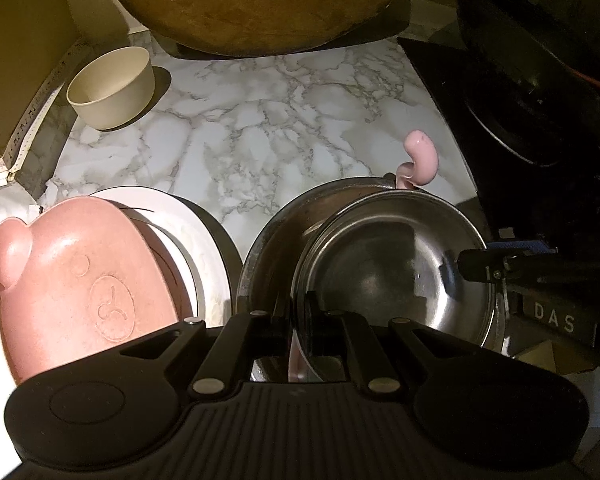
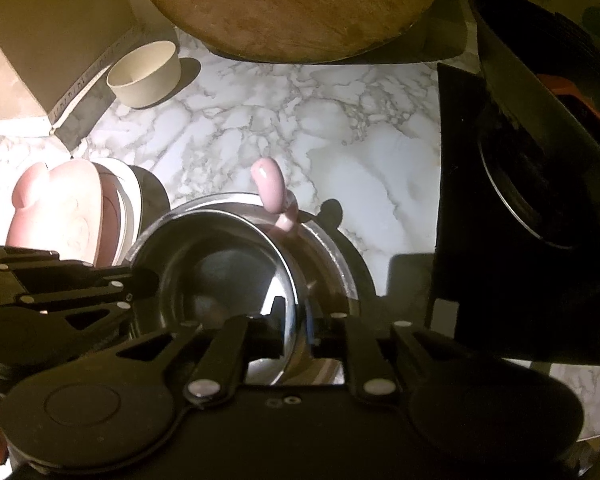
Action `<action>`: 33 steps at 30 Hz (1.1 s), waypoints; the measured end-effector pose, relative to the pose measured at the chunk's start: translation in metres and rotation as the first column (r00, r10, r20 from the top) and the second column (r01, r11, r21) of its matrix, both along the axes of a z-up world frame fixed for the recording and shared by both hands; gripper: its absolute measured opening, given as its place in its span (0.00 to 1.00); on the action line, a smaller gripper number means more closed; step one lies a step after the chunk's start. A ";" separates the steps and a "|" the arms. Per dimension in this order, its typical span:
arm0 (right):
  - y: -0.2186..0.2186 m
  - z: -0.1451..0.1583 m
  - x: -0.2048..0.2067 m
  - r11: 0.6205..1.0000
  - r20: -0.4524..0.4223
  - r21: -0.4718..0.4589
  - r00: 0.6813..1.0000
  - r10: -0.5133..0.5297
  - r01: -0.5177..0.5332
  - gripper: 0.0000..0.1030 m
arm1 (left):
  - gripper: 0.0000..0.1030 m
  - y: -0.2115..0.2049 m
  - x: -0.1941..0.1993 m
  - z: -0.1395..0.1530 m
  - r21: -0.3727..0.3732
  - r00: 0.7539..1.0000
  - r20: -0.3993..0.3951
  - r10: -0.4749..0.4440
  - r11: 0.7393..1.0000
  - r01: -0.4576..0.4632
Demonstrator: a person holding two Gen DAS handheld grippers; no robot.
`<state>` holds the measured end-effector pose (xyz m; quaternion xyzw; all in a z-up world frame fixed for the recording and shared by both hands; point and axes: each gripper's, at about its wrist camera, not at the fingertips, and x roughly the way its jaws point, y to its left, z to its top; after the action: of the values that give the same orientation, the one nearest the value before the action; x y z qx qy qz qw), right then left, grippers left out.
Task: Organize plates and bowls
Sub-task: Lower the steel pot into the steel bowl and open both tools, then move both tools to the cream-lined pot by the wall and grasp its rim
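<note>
A shiny steel bowl [image 1: 396,264] sits tilted inside a larger steel bowl [image 1: 268,256], its rim raised on the near side. At about one o'clock from it, a pink curled handle [image 1: 420,156] pokes up past the far rim of the larger bowl. Over at nine o'clock, a pink bear-faced plate [image 1: 76,292] lies upside down, leaning on a white plate [image 1: 196,220] beneath it. Well apart, at eleven o'clock, a small cream bowl [image 1: 112,86] stands upright on the marble counter.
</note>
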<state>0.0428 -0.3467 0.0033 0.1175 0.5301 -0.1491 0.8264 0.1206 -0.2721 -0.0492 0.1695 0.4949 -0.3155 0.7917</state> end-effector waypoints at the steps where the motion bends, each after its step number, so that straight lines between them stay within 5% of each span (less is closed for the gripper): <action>1: 0.001 0.000 0.000 1.000 0.002 0.001 1.000 0.001 -0.001 0.17 | 0.06 0.001 0.000 0.000 -0.005 1.000 0.006 0.000 1.000 0.000; 8: 0.001 0.005 -0.002 1.000 0.014 -0.012 1.000 -0.007 0.007 0.24 | 0.19 0.005 0.004 0.006 -0.025 1.000 0.005 0.000 1.000 0.000; 14: 0.004 0.017 -0.008 1.000 0.037 -0.018 0.999 -0.005 0.006 0.31 | 0.57 0.012 -0.002 0.017 -0.062 1.000 0.030 -0.010 0.998 0.012; 33: 0.063 0.053 -0.005 0.995 0.121 -0.006 0.987 0.102 -0.102 0.57 | 0.59 0.083 -0.002 0.068 -0.158 0.990 0.116 0.076 0.986 -0.057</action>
<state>0.0376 -0.2833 0.0562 0.0992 0.4843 -0.0994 0.8636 0.1190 -0.1890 0.0188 0.1098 0.4253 -0.3154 0.8412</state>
